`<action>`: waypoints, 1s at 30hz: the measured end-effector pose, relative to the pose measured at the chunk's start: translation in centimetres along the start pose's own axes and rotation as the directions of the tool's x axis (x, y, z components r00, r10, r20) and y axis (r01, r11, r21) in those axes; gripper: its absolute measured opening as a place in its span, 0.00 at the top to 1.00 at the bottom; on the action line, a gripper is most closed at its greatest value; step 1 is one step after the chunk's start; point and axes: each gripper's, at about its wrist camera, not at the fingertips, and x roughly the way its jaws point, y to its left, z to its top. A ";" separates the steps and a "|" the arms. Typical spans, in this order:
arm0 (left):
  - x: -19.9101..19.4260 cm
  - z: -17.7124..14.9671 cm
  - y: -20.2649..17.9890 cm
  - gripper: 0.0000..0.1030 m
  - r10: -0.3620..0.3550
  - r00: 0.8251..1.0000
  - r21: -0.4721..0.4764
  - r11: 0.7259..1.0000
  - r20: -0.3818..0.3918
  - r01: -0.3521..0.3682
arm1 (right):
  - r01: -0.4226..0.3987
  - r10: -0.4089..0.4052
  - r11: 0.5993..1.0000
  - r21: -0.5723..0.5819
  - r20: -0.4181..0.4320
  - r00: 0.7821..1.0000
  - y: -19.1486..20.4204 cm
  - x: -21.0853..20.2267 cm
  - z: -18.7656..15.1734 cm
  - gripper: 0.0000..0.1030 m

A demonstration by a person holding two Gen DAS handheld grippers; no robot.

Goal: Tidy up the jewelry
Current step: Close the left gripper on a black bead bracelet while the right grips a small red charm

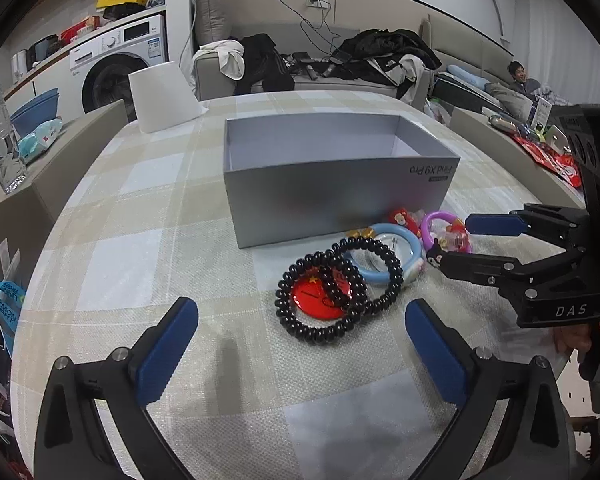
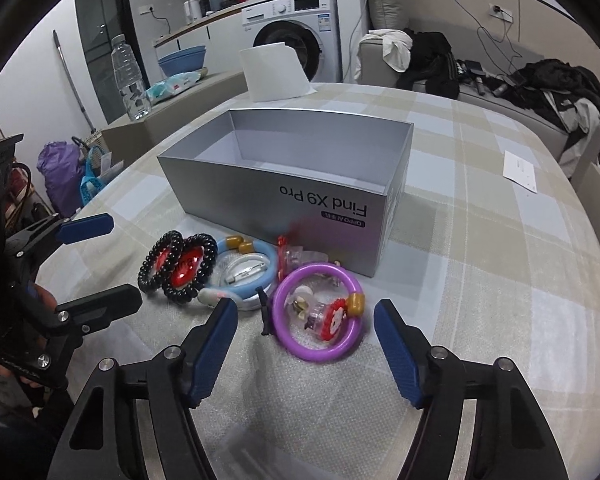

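You have one open silver box (image 2: pixel 300 184) on the checked tablecloth (image 2: pixel 480 280) and, in front of it, two black coil bands (image 1: pixel 324 296), one blue ring (image 2: pixel 248 276) and one purple ring (image 2: pixel 318 312). The purple ring lies at twelve o'clock of your right gripper (image 2: pixel 306 350), between its pads but untouched; the jaws stand partly open, gripping nothing. The bands lie at twelve o'clock of your left gripper (image 1: pixel 300 348), just beyond its wide, empty jaws.

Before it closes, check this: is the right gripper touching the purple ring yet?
Apart. The right wrist view shows table between the right gripper fingers and the purple ring.
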 end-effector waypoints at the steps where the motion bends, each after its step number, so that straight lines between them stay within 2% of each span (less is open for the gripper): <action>1: 0.1 0.0 -0.1 0.03 -0.004 1.000 0.005 1.000 -0.005 0.004 | -0.003 0.003 1.000 -0.001 -0.001 1.000 -0.1 0.0 0.0 0.32; 6: 0.6 -0.5 -0.3 0.04 -0.019 0.999 0.026 0.999 -0.039 0.020 | 0.016 -0.017 1.000 -0.010 -0.023 1.000 0.0 0.6 0.2 0.33; 10: 0.6 -0.3 -0.2 0.04 -0.015 0.999 0.022 1.000 -0.037 0.016 | 0.051 -0.052 0.998 -0.031 -0.036 0.998 0.1 1.2 0.3 0.41; 12: 0.6 -0.3 -0.2 0.04 -0.012 0.999 0.018 1.000 -0.034 0.012 | 0.050 -0.051 0.998 -0.029 -0.033 0.998 0.0 0.9 0.2 0.43; 20: 0.6 -0.2 -0.1 0.04 -0.004 1.000 0.027 1.000 -0.031 0.005 | 0.029 -0.029 1.000 -0.010 -0.002 1.000 -0.7 -0.9 -0.9 0.43; 23: 0.4 -0.2 0.2 0.04 -0.010 1.000 0.014 1.000 -0.021 0.010 | 0.029 -0.028 0.999 -0.033 0.034 0.999 0.0 -1.5 -0.9 0.45; 24: 0.3 -0.2 0.4 0.04 -0.012 1.000 0.009 1.000 -0.018 0.012 | 0.028 -0.027 0.999 -0.036 0.037 0.999 0.2 -1.6 -0.9 0.48; 25: 0.2 -0.1 0.4 0.04 -0.011 1.000 0.008 1.000 -0.014 0.011 | 0.022 -0.021 0.999 -0.034 0.048 0.999 0.3 -1.7 -0.8 0.56; 30: 0.0 -0.3 0.4 0.04 -0.008 1.000 0.014 1.000 -0.001 0.008 | 0.001 -0.001 1.000 -0.008 0.024 1.000 0.1 -0.7 -0.4 0.70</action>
